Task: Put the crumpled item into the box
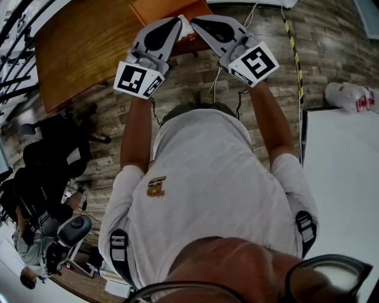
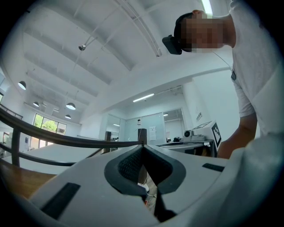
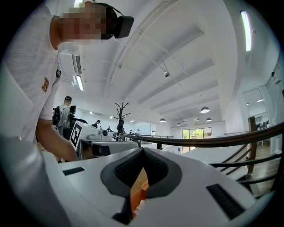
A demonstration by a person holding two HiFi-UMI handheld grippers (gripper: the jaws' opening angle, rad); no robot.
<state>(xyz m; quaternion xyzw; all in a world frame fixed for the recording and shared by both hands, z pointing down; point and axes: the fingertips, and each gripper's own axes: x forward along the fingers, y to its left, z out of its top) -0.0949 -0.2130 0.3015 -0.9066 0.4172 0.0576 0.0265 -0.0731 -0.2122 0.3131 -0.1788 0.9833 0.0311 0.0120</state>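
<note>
Above the box (image 1: 159,7): placing step in hand.
Left gripper (image 1: 176,23) and right gripper (image 1: 197,22), fingers shut, flanked the item (image 1: 186,25); lowering it inside seemed due next.

Box (image 1: 157,7) just right of table (image 1: 83,53)

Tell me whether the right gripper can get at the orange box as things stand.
Probably yes. The right gripper, jaws shut, hangs just by the orange box, tip to tip with the left gripper, and nothing seems to stand between it and the box.
</note>
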